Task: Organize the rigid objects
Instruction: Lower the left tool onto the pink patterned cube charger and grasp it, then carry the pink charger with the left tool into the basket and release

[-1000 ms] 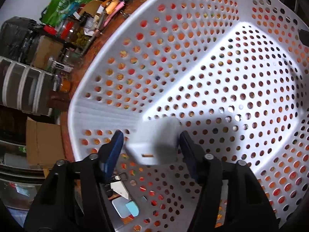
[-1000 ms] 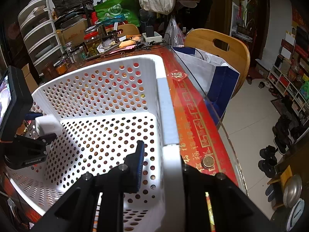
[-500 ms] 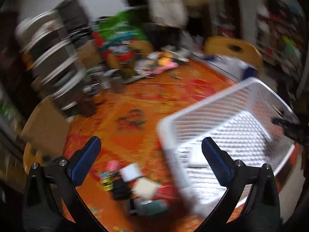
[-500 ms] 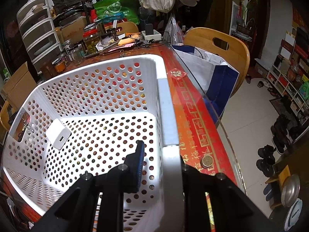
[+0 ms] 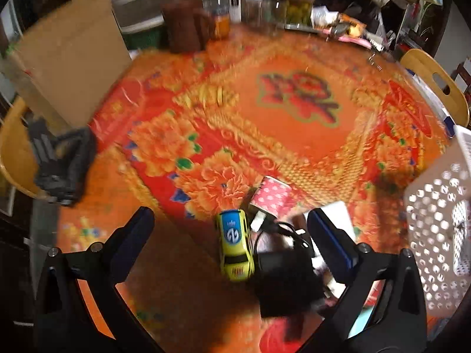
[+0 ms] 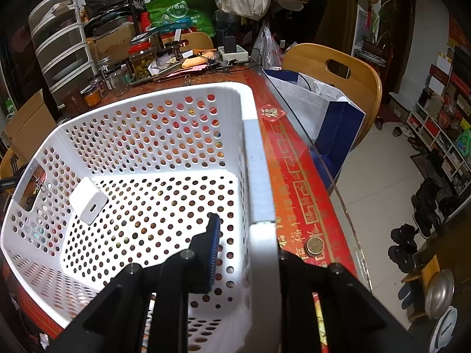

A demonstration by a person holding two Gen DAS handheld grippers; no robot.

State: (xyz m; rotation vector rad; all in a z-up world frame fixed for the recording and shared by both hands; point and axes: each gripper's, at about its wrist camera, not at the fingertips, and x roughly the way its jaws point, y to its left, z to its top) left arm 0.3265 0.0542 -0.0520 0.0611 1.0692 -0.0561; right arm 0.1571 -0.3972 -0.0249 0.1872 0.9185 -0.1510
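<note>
Between two pieces, by judgement: already lying inside the white basket (image 6: 253,153), near its far-left wall, one white charger (image 6: 88,200); next to fetch, something from the small heap just left of the basket. Hovering over that heap with the left gripper (image 5: 228,217), spread wide and just beginning to close, pinching nothing, with the yellow toy car (image 5: 235,247) and the black adapter (image 5: 285,279) lying under the gap, not touched. Clamped on the right rim of the basket with the right gripper (image 6: 247,229), pressed together on the plastic, probably to keep the basket from sliding. Next, likely: choose one piece, lower over it, line the pads along its long sides, close, lift, carry over the basket wall. Easiest probably the car, hard and narrow. In the way: a cable looping from the adapter close beside the car, a pink dotted box (image 5: 273,195) just beside its front, a white flat thing (image 5: 338,214) half hidden behind one finger. Much blur here, so hard to tell more. Farther left of the basket, a cardboard box (image 5: 67,67) and jars (image 5: 294,3), well apart from the work
</note>
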